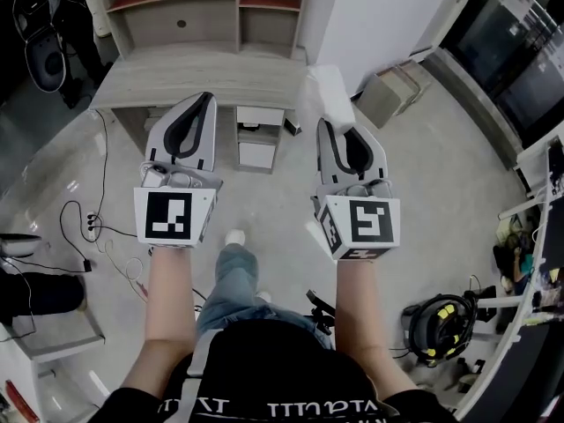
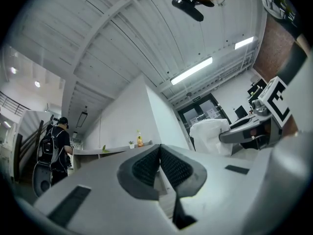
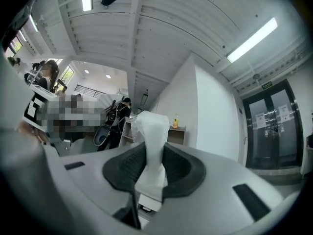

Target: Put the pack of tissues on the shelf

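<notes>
So we've got the pack of tissues (image 3: 151,141) pinched in the narrow right tool (image 1: 345,141), poking out ahead toward the shelf (image 1: 238,16) so it can slide straight in, while the left tool (image 2: 160,163) sits closed on nothing.

A pale concrete floor (image 1: 423,174) is stretching out below, with black cables (image 1: 88,227) trailing across it on the left. A wooden shelf (image 1: 207,11) is standing over a desk (image 1: 203,77) at the far side, and a white wall (image 1: 388,16) is rising just beside it. Overhead, strip lights (image 3: 252,39) are glowing on a white ribbed ceiling (image 3: 171,23), and dark glass doors (image 3: 271,126) are showing off to the right.
</notes>
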`<state>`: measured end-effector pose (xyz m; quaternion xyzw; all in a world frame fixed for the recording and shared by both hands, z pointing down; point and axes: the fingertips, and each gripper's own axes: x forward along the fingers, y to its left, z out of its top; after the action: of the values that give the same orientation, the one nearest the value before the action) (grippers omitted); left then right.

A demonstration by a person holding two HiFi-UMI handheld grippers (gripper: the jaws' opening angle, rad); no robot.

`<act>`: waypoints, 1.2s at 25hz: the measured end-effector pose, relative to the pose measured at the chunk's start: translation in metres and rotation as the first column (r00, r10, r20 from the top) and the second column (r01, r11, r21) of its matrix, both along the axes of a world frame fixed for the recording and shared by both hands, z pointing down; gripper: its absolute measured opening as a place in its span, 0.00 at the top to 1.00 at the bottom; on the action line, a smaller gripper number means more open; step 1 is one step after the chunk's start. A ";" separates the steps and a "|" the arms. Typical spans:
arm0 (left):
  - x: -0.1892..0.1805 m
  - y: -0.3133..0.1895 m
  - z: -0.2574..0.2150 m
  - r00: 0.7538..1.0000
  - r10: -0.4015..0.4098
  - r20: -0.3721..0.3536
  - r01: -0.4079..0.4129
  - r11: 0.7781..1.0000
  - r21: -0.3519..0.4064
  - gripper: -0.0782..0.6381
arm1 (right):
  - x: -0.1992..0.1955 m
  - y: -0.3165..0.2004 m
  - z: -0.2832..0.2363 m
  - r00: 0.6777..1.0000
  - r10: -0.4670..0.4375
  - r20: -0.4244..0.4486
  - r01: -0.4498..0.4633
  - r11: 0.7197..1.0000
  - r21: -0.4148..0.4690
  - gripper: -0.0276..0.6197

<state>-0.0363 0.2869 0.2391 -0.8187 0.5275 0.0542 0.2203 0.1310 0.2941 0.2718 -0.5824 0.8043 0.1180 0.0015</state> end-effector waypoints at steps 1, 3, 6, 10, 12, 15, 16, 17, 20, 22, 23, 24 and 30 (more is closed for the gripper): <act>0.000 -0.008 -0.001 1.000 -0.005 0.000 0.005 1.000 -0.001 0.87 | 0.000 -0.006 -0.001 1.000 0.005 0.009 -0.005 1.000 -0.003 0.80; -0.001 -0.021 -0.002 1.000 -0.018 -0.007 0.018 1.000 -0.010 0.87 | 0.001 -0.017 -0.002 0.999 0.012 0.031 -0.012 1.000 -0.011 0.80; -0.007 -0.038 0.000 0.999 -0.036 -0.024 0.035 0.999 -0.036 0.87 | 0.002 -0.030 0.001 0.999 0.022 0.049 -0.021 0.999 -0.029 0.80; -0.022 -0.062 0.000 0.998 -0.028 -0.063 0.024 0.998 -0.051 0.87 | -0.003 -0.057 0.007 0.998 0.033 0.051 -0.031 0.998 -0.051 0.80; -0.029 -0.079 -0.001 0.997 -0.030 -0.077 0.026 0.998 -0.050 0.87 | -0.004 -0.074 0.009 0.998 0.046 0.049 -0.043 0.997 -0.057 0.80; -0.036 -0.108 -0.003 0.996 -0.027 -0.085 0.023 0.999 -0.045 0.87 | -0.005 -0.101 0.010 0.997 0.064 0.046 -0.061 0.996 -0.058 0.80; -0.038 -0.119 -0.003 0.996 -0.022 -0.084 0.019 0.999 -0.044 0.87 | -0.006 -0.111 0.010 0.997 0.070 0.044 -0.067 0.996 -0.059 0.80; -0.041 -0.130 -0.003 0.996 -0.017 -0.083 0.014 0.999 -0.043 0.87 | -0.008 -0.121 0.010 0.996 0.076 0.042 -0.073 0.996 -0.060 0.80; -0.048 -0.164 -0.007 0.996 -0.004 -0.086 0.000 0.999 -0.037 0.87 | -0.013 -0.154 0.006 0.995 0.092 0.043 -0.089 0.994 -0.057 0.80; -0.052 -0.185 -0.014 0.996 0.007 -0.088 -0.009 1.000 -0.028 0.87 | -0.015 -0.173 -0.001 0.994 0.099 0.047 -0.097 0.994 -0.052 0.80; -0.053 -0.195 -0.017 0.996 0.011 -0.088 -0.014 1.000 -0.024 0.87 | -0.017 -0.182 -0.003 0.993 0.103 0.048 -0.101 0.994 -0.051 0.80; -0.055 -0.205 -0.020 0.996 0.015 -0.088 -0.017 1.000 -0.021 0.87 | -0.018 -0.192 -0.006 0.993 0.108 0.046 -0.106 0.993 -0.050 0.80; -0.072 -0.273 -0.023 0.995 0.034 -0.093 -0.036 0.999 -0.018 0.87 | -0.033 -0.255 -0.009 0.990 0.136 0.037 -0.134 0.990 -0.050 0.80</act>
<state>-0.1085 0.0141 0.2162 -0.8266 0.5232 0.0907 0.1864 0.0983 0.0393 0.2629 -0.6377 0.7653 0.0871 -0.0040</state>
